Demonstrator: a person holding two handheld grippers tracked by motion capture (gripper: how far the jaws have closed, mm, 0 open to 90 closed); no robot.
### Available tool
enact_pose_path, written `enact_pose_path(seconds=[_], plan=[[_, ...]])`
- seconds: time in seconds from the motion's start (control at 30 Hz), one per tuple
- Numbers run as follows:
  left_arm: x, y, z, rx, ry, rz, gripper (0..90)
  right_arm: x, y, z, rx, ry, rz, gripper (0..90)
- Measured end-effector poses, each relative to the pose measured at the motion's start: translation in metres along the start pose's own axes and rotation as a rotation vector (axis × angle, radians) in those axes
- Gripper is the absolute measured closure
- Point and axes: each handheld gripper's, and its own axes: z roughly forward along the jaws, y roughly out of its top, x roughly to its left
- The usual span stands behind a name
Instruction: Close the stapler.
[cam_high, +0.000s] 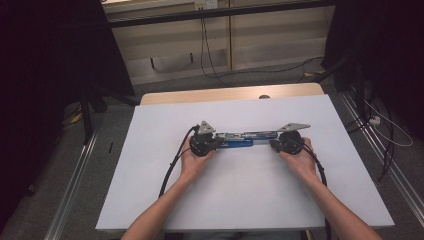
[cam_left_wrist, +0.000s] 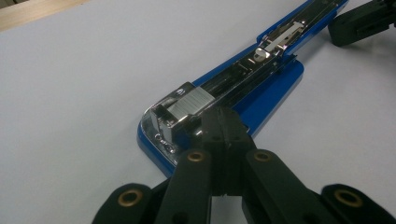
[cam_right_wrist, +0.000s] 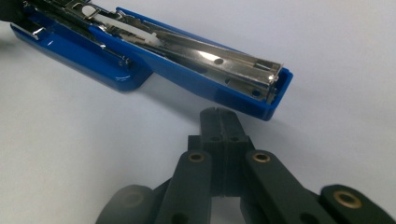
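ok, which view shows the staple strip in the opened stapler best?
Left gripper view: the staple strip sits close and sharp in the blue stapler, just ahead of the shut left gripper. Right gripper view shows the open top arm; high view is too small.

The high view looks forward and down from above the near edge of the white rectangular table (cam_high: 240, 200), far enough to take in its whole top. The left gripper view sits low and close behind the opened blue-and-chrome stapler (cam_left_wrist: 224, 100), looking along it from one end; the right gripper view faces its other end (cam_right_wrist: 187, 60) equally near. All three share that stapler.
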Motion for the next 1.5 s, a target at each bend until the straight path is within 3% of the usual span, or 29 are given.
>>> enact_pose_path(seconds=[0.47, 0.5, 1.0, 1.5], plan=[[-0.0018, -0.0021, 0.0006, -0.020, 0.004, -0.023, 90.0, -0.0004, 0.0003, 0.0015, -0.007, 0.001, 0.012, 90.0], [-0.0019, -0.0025, 0.0001, -0.018, 0.013, -0.009, 90.0, -0.0003, 0.0004, 0.0017, -0.008, 0.000, 0.011, 90.0], [-0.0025, -0.0028, 0.0004, -0.021, 0.013, -0.010, 90.0, 0.0025, 0.0024, 0.0041, -0.015, 0.000, -0.011, 90.0], [-0.0030, -0.0034, 0.0005, -0.028, 0.017, 0.001, 90.0, 0.0033, 0.0034, 0.0033, -0.058, -0.001, -0.001, 90.0]])
